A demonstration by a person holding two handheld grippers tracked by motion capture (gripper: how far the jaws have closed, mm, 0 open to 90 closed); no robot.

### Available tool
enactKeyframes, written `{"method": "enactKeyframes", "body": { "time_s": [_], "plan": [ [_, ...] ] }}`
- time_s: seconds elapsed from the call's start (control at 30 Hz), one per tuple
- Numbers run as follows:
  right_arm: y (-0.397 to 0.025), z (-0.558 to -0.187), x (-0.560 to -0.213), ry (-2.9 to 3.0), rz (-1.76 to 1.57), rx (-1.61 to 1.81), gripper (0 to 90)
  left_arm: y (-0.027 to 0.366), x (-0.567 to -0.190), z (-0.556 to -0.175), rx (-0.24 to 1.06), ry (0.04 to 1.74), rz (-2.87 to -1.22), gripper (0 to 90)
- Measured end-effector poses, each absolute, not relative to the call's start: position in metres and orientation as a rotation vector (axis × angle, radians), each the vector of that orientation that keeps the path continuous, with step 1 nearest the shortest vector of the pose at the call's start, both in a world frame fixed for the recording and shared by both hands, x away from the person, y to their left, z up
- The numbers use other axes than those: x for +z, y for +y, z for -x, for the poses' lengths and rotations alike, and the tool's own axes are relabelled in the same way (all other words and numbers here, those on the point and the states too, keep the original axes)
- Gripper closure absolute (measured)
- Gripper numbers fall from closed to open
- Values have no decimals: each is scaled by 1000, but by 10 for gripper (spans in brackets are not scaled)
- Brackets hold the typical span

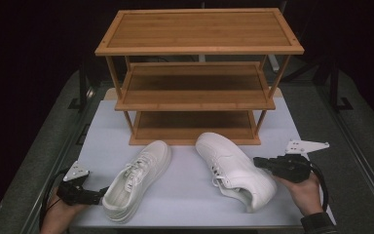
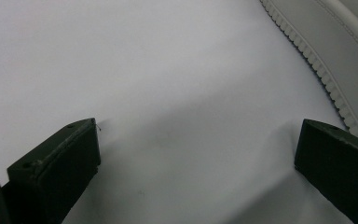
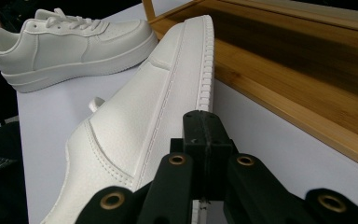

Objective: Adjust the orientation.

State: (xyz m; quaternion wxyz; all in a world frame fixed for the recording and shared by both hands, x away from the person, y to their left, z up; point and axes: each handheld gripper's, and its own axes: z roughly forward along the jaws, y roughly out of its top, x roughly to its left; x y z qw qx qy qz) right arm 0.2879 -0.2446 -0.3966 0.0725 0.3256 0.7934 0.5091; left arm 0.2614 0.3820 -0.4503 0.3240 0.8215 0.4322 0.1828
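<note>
White shoes lie in front of the wooden rack (image 1: pixel 198 46) — nothing shelved. Left gripper (image 1: pixel 99 195) spread wide at left shoe (image 1: pixel 137 179); right gripper (image 1: pixel 259 161) closed, empty, beside right shoe (image 1: pixel 233 168). Likely next: grasp left heel.

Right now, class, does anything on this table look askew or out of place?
Yes: the right sneaker lies tipped on its side, sole edge turned toward the wooden shoe rack, while the left sneaker stands upright on the white mat.
</note>
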Motion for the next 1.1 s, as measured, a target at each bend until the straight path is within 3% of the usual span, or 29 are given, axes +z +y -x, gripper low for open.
{"method": "enactKeyframes", "body": {
  "time_s": [1.1],
  "plan": [
    [-281,-324,-427,2297,-1206,1459,900,382,-450,-262,477,1136,-2156,0]
  ]
}}
